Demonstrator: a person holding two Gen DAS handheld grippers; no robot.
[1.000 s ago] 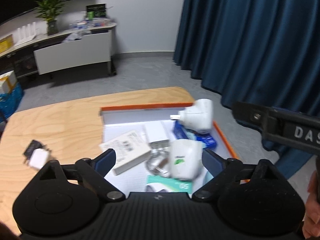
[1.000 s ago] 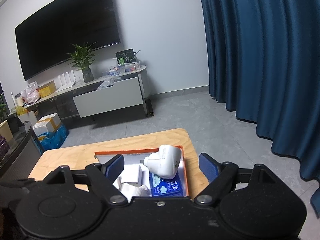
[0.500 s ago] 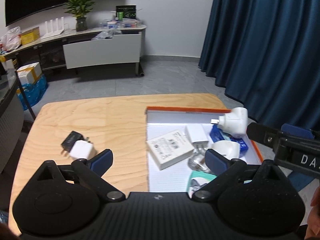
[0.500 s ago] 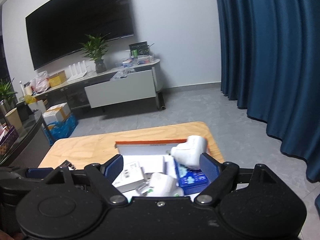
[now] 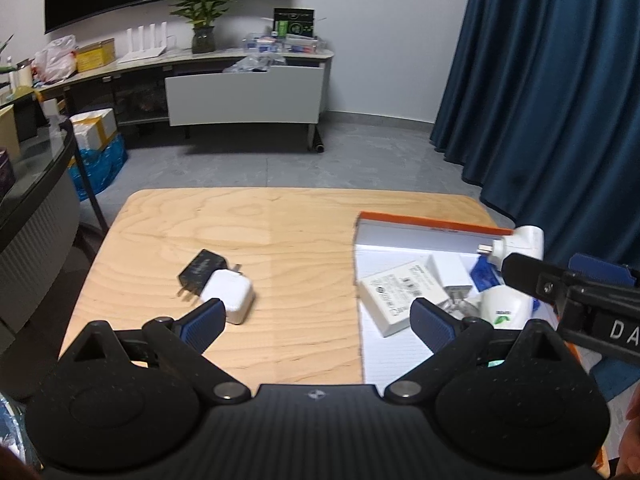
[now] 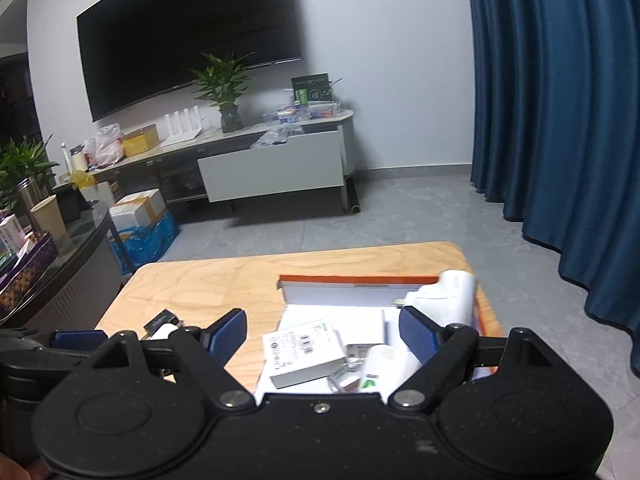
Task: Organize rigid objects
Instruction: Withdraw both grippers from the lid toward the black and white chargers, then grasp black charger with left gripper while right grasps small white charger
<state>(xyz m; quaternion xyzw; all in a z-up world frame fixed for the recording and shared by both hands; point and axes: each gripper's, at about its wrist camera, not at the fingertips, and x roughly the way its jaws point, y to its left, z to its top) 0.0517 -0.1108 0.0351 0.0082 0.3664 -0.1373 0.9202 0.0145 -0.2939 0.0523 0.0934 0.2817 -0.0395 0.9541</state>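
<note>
1. Loosely paired, white charger (image 5: 230, 295) and black charger (image 5: 201, 271) touch on the wooden table (image 5: 256, 224), left of the orange-rimmed box (image 5: 424, 222).
2. Left gripper (image 5: 316, 320) jaws wide apart, nothing between; its left pad overlaps the white charger's near corner.
3. Right gripper (image 6: 322, 334) spread too (empty), over the box.
4. Box clutter: white carton (image 6: 306, 350), white adapter (image 6: 446, 296); the rest is hidden behind the grippers.

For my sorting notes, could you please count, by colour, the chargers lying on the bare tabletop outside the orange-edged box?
black charger: 1
white charger: 1
Total: 2
</note>
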